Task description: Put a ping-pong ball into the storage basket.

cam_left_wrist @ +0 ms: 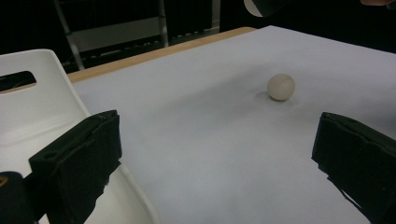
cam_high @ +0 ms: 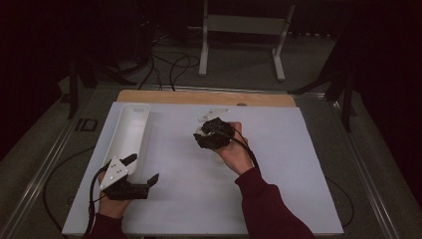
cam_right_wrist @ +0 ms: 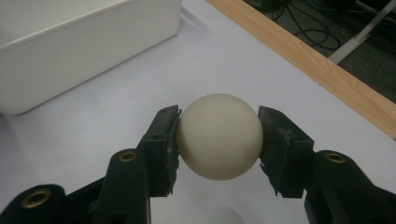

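Right claw (cam_right_wrist: pixel 218 140) squeezes a pale ball (cam_right_wrist: pixel 219 136) from both sides, just above the white table (cam_right_wrist: pixel 93 135), white bin (cam_right_wrist: pixel 70 42) off to one side, left claw (cam_high: pixel 144 169) wide open, holding nothing, beside the bin's near end.

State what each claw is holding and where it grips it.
The right claw clamps an off-white ball, its pads pressing on the ball's opposite sides at mid-height. The left claw stands open and holds nothing.

Overhead plus two close claw-mounted cameras
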Available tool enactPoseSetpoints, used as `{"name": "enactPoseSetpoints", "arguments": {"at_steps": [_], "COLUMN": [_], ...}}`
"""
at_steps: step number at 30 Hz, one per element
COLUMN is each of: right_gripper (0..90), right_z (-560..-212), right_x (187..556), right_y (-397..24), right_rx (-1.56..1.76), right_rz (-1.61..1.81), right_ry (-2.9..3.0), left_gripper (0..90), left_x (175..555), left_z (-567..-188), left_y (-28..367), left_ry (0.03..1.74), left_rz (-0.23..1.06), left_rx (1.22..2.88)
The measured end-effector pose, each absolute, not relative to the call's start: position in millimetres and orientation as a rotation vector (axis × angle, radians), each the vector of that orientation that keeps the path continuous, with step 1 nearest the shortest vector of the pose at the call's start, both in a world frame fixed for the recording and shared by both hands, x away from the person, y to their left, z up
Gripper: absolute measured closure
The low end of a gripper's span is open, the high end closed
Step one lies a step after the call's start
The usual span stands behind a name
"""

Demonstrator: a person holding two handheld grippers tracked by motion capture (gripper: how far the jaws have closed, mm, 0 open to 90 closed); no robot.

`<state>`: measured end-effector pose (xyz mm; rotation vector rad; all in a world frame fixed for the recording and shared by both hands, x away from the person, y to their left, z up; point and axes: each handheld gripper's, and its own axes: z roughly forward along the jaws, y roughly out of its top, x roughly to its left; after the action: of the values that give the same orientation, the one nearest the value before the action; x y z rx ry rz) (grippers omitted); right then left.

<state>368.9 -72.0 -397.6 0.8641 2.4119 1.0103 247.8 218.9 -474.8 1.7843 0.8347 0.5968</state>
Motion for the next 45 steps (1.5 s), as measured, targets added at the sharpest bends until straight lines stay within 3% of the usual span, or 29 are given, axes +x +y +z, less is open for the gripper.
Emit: {"name": "enactPoseSetpoints", "arguments": {"at_steps": [45], "right_gripper": [50.1], "right_z": [-397.0], "right_x": [364.2], "right_y": [-48.3], "right_rx": [0.803], "right_rz": [1.062], "right_ry": [2.425], "left_gripper": [2.0], "left_x": [247.7], "left_z": [-474.7], "left_y": [218.9], "left_ry": [0.835], "left_rz": [0.597], "left_rx": [1.788]}}
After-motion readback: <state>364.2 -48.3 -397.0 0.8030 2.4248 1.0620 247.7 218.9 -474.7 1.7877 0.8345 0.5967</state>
